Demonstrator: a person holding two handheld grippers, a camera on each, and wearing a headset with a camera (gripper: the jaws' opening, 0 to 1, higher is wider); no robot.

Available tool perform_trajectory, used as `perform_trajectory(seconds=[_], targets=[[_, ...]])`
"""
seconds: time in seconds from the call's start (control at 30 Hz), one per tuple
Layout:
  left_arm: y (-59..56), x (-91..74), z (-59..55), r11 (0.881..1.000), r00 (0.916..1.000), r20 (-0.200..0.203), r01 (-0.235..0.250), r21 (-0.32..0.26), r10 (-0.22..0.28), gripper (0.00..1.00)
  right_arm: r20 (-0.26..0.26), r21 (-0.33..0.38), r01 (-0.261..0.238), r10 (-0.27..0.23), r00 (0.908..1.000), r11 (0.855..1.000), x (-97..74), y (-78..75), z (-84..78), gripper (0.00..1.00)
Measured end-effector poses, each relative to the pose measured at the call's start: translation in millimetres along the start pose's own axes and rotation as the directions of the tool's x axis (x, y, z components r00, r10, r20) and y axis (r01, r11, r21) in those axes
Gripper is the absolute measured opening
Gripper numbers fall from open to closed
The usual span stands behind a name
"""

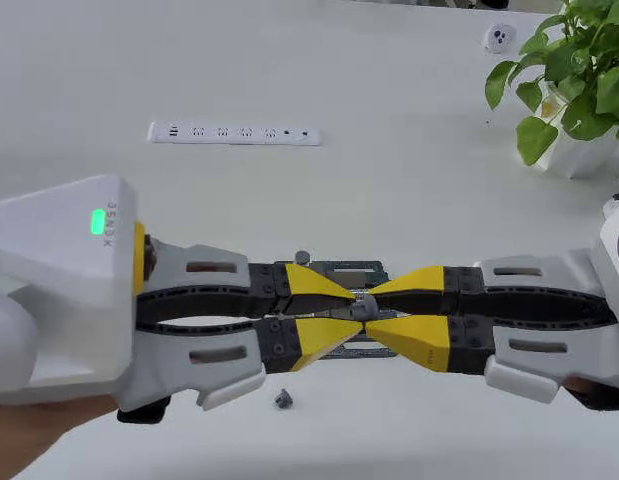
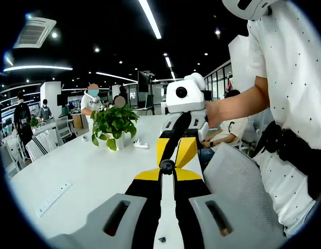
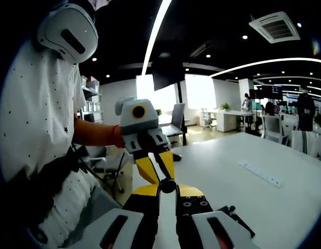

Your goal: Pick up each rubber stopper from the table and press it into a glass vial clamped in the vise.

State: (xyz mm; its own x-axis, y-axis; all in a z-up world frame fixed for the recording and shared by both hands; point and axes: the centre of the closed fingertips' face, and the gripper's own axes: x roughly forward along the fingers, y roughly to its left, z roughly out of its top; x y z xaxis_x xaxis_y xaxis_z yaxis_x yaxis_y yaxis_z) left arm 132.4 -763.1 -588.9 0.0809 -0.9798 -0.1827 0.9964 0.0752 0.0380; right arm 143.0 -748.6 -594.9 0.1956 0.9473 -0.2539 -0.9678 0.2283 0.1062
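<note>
Left gripper [image 2: 167, 174] and right gripper [image 3: 168, 191] jaws are both clenching one seemingly light, squashy stopper [image 1: 364, 307], a spare stopper [image 1: 283, 399] lying at seven o'clock

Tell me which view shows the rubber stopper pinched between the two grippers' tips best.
The head view: from above, the grey rubber stopper sits clear and lit where the left gripper and right gripper tips meet. Both gripper views show it as a small dark blob at their own tips.

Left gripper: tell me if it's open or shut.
Shut on the stopper: the left gripper has its yellow tips pinched on that small dark piece in its own view.
</note>
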Motion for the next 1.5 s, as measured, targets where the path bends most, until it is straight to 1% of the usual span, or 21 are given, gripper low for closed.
perform_trajectory(seconds=[0.17,0.27,0.3,0.47,0.5,0.57,0.73,0.8,0.97,1.13,1.2,1.33,1.43,1.5], targets=[[-2.0,-0.4,-1.2,1.000,0.9998,-0.010,0.015,-0.013,-0.015,0.04,-0.014,-0.005,-0.013,0.013,0.9998,1.000,0.6,2.2,-1.1,0.07],[-2.4,-1.1,-0.1,0.999,0.9997,-0.004,0.024,-0.032,-0.024,0.04,-0.011,-0.003,-0.018,0.018,0.9998,1.000,0.7,3.5,-0.3,0.07],[-2.3,-2.6,0.6,0.998,0.9996,0.004,0.030,-0.048,-0.030,0.04,-0.007,0.001,-0.021,0.022,0.9997,1.000,0.6,4.3,0.8,0.07],[-2.8,-7.1,5.3,0.996,0.9984,0.033,0.047,-0.082,-0.045,0.03,0.004,-0.001,-0.036,0.036,0.9993,0.999,0.2,7.7,7.0,0.07],[-3.3,-8.4,7.0,0.994,0.9978,0.044,0.053,-0.097,-0.049,0.03,0.008,0.001,-0.042,0.042,0.9991,0.999,0.1,8.4,9.2,0.07],[-4.1,-10.2,9.0,0.993,0.9967,0.056,0.063,-0.103,-0.058,0.03,0.014,-0.001,-0.052,0.052,0.9985,0.999,0.1,10.4,12.3,0.07],[-8.2,-12.8,12.3,0.988,0.9942,0.073,0.088,-0.127,-0.079,0.03,0.008,-0.019,-0.078,0.078,0.9969,0.997,-0.4,14.6,15.9,0.08],[-9.4,-14.7,14.5,0.984,0.9919,0.091,0.102,-0.149,-0.089,0.03,0.013,-0.020,-0.090,0.090,0.9958,0.996,-0.9,16.4,18.3,0.08],[-12.4,-17.8,18.7,0.975,0.9865,0.125,0.128,-0.184,-0.106,0.03,0.015,-0.030,-0.115,0.116,0.9932,0.993,-2.8,19.6,22.5,0.08],[-15.9,-19.7,21.1,0.965,0.9810,0.145,0.157,-0.210,-0.128,0.03,-0.001,-0.051,-0.142,0.142,0.9898,0.989,-2.9,24.8,25.6,0.08],[-16.8,-20.3,21.7,0.963,0.9797,0.149,0.164,-0.215,-0.134,0.03,-0.006,-0.054,-0.150,0.150,0.9887,0.987,-2.8,25.9,26.1,0.08],[-17.4,-23.8,24.6,0.952,0.9730,0.177,0.189,-0.239,-0.149,0.03,0.002,-0.049,-0.169,0.170,0.9855,0.984,-3.4,27.9,29.4,0.07],[-19.0,-24.7,26.4,0.947,0.9693,0.187,0.204,-0.248,-0.160,0.03,0.002,-0.047,-0.182,0.182,0.9833,0.982,-3.3,29.2,31.5,0.07],[-20.3,-26.0,27.6,0.941,0.9659,0.195,0.219,-0.258,-0.171,0.03,0.000,-0.050,-0.193,0.193,0.9812,0.980,-3.9,30.0,31.9,0.07]])
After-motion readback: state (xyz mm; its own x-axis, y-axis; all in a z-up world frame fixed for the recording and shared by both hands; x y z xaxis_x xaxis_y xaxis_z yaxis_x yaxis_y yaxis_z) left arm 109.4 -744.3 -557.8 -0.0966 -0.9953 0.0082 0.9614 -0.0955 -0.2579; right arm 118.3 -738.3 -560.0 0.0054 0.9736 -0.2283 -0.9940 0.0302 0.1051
